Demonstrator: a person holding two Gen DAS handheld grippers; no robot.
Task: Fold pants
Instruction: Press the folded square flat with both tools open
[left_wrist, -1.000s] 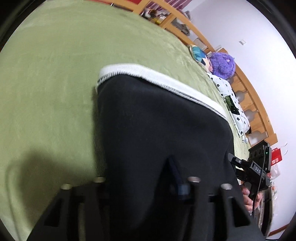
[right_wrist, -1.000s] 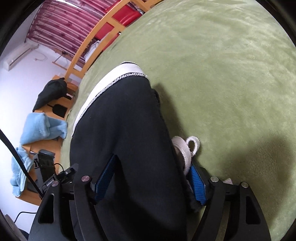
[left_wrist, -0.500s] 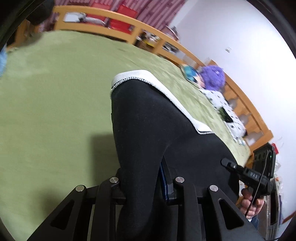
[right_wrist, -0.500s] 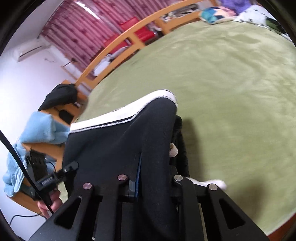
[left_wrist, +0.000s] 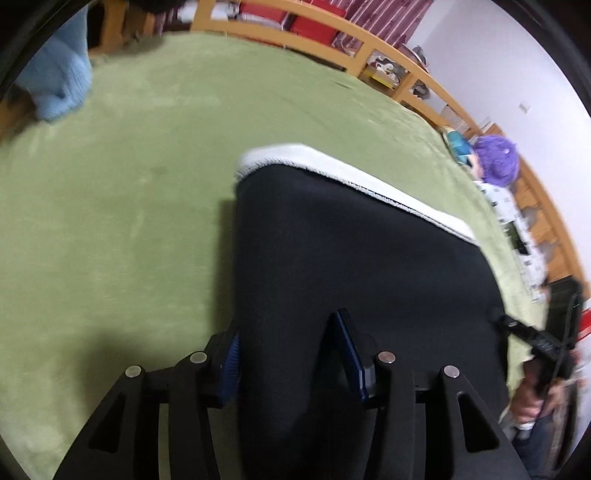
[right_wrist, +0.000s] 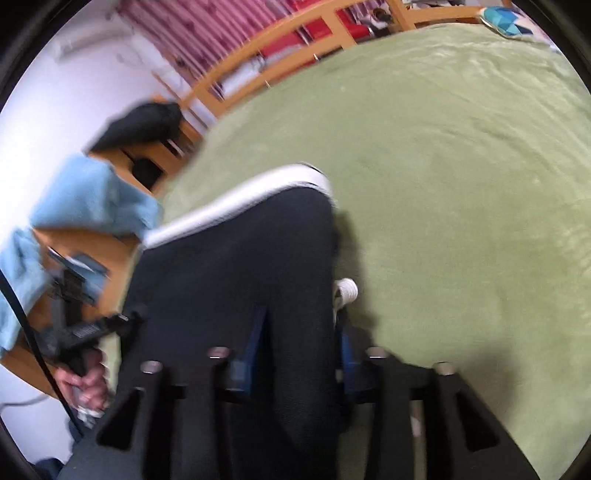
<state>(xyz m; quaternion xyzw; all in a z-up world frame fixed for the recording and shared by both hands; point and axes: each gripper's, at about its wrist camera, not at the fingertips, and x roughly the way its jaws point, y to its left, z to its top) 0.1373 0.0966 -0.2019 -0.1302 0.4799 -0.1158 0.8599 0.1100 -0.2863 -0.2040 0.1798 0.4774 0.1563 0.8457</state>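
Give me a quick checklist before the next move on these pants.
1. Pants between left gripper fingers: ok, jaws opening.
2. Pants between right gripper fingers: ok, jaws opening.
3. White waistband lies flat on the blanket: ok.
4. Blanket beyond the waistband free of clutter: ok.
5. Drawstring tucked in: not ok, it sticks out at the right edge.
6. Layers under the top fold aligned: cannot tell, hidden.
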